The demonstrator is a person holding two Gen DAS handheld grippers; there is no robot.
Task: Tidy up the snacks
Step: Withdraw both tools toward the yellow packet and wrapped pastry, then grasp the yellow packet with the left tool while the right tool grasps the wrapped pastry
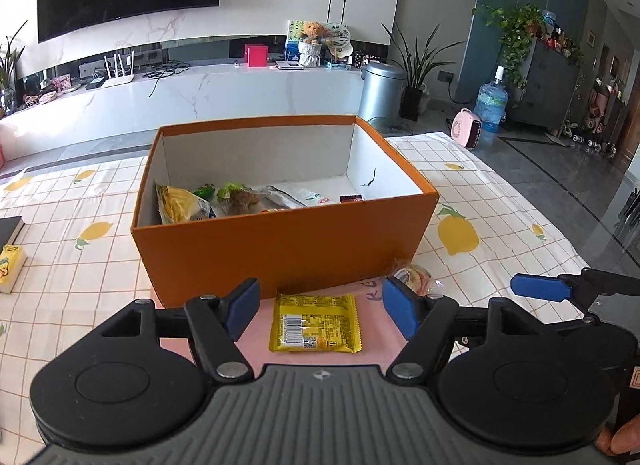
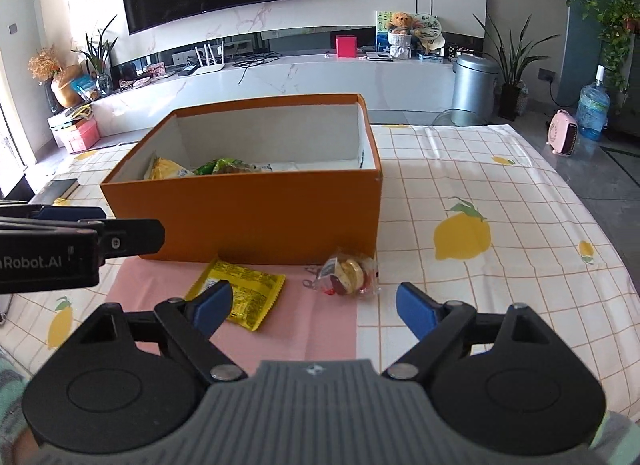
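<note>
An open orange box (image 1: 280, 249) (image 2: 248, 217) stands on the table with several snack packets inside (image 1: 224, 201) (image 2: 208, 169). A yellow snack packet (image 1: 314, 323) (image 2: 244, 291) lies flat on a pink mat in front of the box. A clear-wrapped snack (image 2: 348, 275) (image 1: 412, 275) lies to its right. My left gripper (image 1: 320, 307) is open, its fingers on either side of the yellow packet, just above it. My right gripper (image 2: 314, 305) is open and empty, just short of the clear-wrapped snack.
A lemon-print checked tablecloth (image 2: 480, 193) covers the table. A pink mat (image 2: 320, 329) lies under the loose snacks. A yellow carton (image 1: 10, 269) and a dark book (image 1: 10, 229) lie at the left edge. The floor drops off to the right.
</note>
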